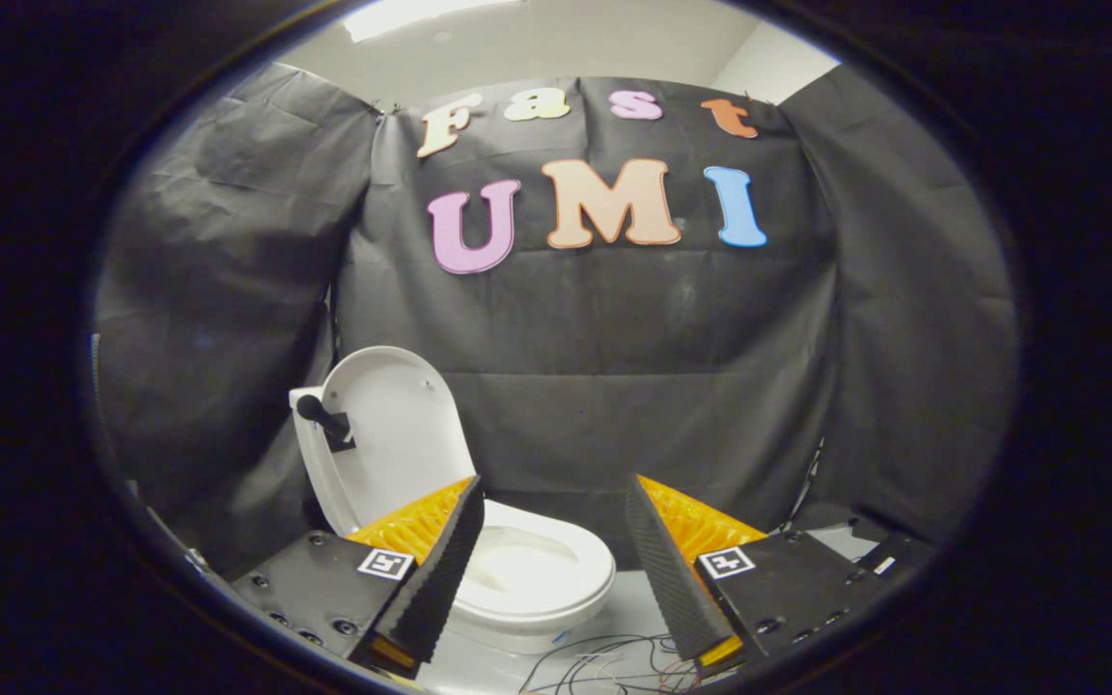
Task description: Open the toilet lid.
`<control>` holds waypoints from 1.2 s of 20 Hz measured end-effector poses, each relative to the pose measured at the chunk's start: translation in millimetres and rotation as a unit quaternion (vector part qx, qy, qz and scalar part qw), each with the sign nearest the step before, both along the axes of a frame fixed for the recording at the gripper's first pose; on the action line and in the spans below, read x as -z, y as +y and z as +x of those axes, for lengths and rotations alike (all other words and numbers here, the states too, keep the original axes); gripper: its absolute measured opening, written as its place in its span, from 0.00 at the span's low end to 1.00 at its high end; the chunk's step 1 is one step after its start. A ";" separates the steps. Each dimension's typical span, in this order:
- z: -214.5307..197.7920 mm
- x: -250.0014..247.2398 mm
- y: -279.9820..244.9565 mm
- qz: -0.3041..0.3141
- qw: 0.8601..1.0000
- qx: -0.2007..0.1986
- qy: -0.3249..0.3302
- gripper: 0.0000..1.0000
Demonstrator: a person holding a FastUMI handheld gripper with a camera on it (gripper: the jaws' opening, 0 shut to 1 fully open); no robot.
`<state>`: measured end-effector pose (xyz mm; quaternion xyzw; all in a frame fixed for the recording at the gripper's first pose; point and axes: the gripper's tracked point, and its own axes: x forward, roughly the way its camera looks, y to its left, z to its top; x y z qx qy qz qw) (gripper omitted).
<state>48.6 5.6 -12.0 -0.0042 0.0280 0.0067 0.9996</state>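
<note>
While tongs (553, 502) gape, lid (397, 425) upright, wires (604, 661) below.

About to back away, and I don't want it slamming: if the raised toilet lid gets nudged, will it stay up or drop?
The toilet lid stands past upright, leaning back, so it likely stays up under a light nudge. It looks like rigid, smooth plastic, probably slippery. The gripper has its jaws open, apart from the lid, the bowl beyond them.

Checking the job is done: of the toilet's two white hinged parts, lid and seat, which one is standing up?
The lid, tilted up against the tank with a black knob on it. The seat lies flat on the bowl, beyond the open gripper.
</note>
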 end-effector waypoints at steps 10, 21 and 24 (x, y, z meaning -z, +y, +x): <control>75.9 -20.1 64.4 0.000 0.999 -0.038 0.005 0.90; 17.7 -10.2 118.1 0.006 1.000 0.026 0.001 0.90; -2.4 0.8 121.0 0.015 0.998 0.053 0.012 0.90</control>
